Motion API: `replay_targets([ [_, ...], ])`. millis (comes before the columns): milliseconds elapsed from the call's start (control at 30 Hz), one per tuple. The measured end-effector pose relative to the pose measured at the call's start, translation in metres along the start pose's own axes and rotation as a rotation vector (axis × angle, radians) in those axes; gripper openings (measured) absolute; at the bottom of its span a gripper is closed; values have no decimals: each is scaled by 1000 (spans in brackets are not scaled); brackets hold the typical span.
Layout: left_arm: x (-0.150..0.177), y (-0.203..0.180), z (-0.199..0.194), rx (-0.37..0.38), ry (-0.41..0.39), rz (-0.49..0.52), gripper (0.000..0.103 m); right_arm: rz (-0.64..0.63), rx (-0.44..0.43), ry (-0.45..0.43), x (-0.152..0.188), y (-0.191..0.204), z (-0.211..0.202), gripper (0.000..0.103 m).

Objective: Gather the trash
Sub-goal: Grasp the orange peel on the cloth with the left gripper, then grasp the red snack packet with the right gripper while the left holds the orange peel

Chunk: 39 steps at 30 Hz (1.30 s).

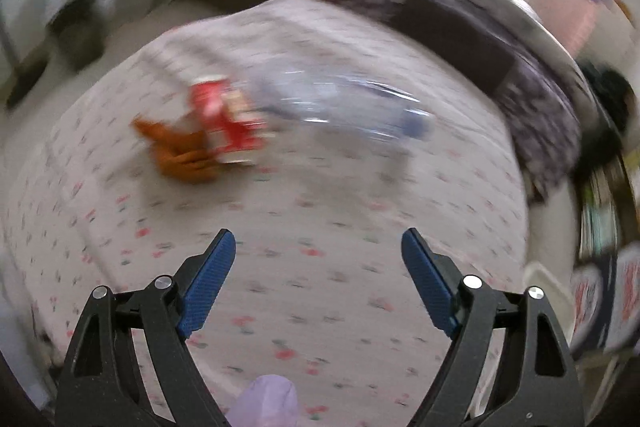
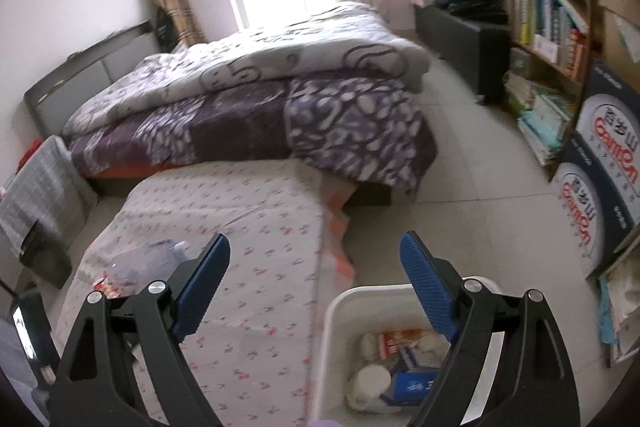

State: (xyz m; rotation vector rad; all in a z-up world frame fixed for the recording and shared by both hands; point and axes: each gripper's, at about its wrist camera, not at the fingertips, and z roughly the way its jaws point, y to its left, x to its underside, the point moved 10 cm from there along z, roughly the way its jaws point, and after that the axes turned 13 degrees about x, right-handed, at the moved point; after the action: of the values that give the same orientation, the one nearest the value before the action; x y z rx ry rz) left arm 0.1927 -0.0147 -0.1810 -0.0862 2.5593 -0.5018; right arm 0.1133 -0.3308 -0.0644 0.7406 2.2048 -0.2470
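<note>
On the floral-cloth table point(image 1: 320, 287) lie a red and white wrapper point(image 1: 226, 119), an orange crumpled piece point(image 1: 176, 149) and a clear plastic bottle with a blue cap point(image 1: 352, 107), all blurred. My left gripper point(image 1: 318, 247) is open and empty, short of them above the cloth. My right gripper point(image 2: 314, 251) is open and empty, above the table's right edge and a white bin point(image 2: 340, 311) that holds several pieces of trash point(image 2: 400, 367). The bottle point(image 2: 152, 259) and wrapper point(image 2: 106, 285) also show at the left of the right wrist view.
A bed with a purple patterned quilt point(image 2: 280, 99) stands behind the table point(image 2: 240, 227). A bookshelf point(image 2: 548, 27) and stacked cartons point(image 2: 600, 167) line the right wall. A grey crate point(image 2: 40, 195) sits at the left on the tiled floor.
</note>
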Motion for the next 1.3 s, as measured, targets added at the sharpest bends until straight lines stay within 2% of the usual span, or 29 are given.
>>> replay_targets([
  [200, -25, 81, -11, -16, -25, -267, 72, -35, -49, 43, 12, 40, 6, 85],
  [333, -51, 116, -10, 24, -46, -352, 70, -52, -81, 79, 20, 64, 13, 85],
  [433, -60, 129, 4, 39, -14, -349, 69, -68, -99, 107, 27, 80, 18, 85],
  [600, -63, 139, 26, 111, -5, -387, 65, -100, -116, 139, 35, 104, 28, 85],
  [667, -64, 141, 35, 131, 3, -392, 58, -123, -124, 155, 41, 117, 32, 85],
  [733, -63, 142, 38, 138, 5, -400, 56, -146, -131, 168, 47, 127, 35, 85],
  [833, -68, 146, 40, 154, 2, -401, 36, -193, -144, 192, 59, 145, 39, 85],
  [867, -69, 147, 41, 164, 10, -405, 23, -210, -150, 203, 64, 152, 40, 85],
  [933, -64, 151, 43, 177, 34, -415, 19, -237, -157, 220, 73, 162, 42, 85],
  [1000, -66, 154, 35, 162, 13, -404, 16, -258, -158, 230, 80, 170, 44, 85],
  [1167, -83, 157, -4, 133, -56, -352, 15, -295, -180, 261, 95, 193, 50, 85],
  [1300, -91, 158, -46, 57, -115, -281, 15, -347, -213, 267, 112, 218, 51, 85],
])
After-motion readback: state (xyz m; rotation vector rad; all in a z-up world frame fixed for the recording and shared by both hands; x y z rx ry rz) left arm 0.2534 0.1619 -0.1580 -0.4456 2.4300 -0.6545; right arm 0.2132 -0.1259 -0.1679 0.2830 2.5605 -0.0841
